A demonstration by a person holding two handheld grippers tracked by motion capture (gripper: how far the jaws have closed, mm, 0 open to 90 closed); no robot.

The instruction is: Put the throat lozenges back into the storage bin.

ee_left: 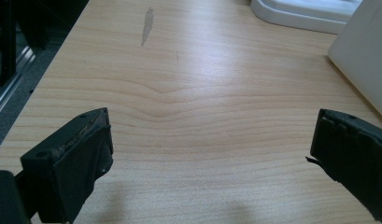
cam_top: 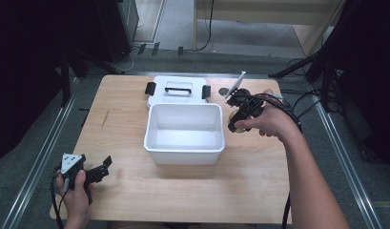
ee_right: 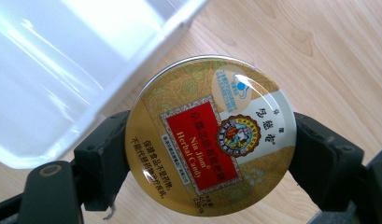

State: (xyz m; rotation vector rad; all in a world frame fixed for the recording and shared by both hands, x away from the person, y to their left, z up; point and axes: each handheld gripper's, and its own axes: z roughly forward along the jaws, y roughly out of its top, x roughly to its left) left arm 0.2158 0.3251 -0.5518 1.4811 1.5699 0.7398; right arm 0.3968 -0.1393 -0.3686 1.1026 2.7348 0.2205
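While the right gripper (ee_right: 209, 154) pinches a round herbal candy tin (ee_right: 211, 135) between its two black jaws, one pad pressed on each side of the tin's edge, the printed lid faces the gripper's camera. Seen from the high view, the tin (cam_top: 240, 128) hangs above the wooden table (cam_top: 259, 171), just beside the right wall of the open white plastic bin (cam_top: 184, 150); in the right gripper view the bin's rim (ee_right: 146, 51) lies close to the tin's upper left.

Reaching in from the lower right, the person's right forearm (cam_top: 304, 181) stretches toward the bin, the right hand (cam_top: 271, 121) wrapped around the gripper's body.

At the near left corner of the table, the left gripper (cam_top: 103, 168) rests in the left hand (cam_top: 76, 191), its jaws spread wide with bare wood between them.

On the tin's red panel reads "Nin Jiom Herbal Candy", with Chinese characters beside it and a round emblem to its right. Behind the bin lies its white lid (cam_top: 178, 89) with black clips.
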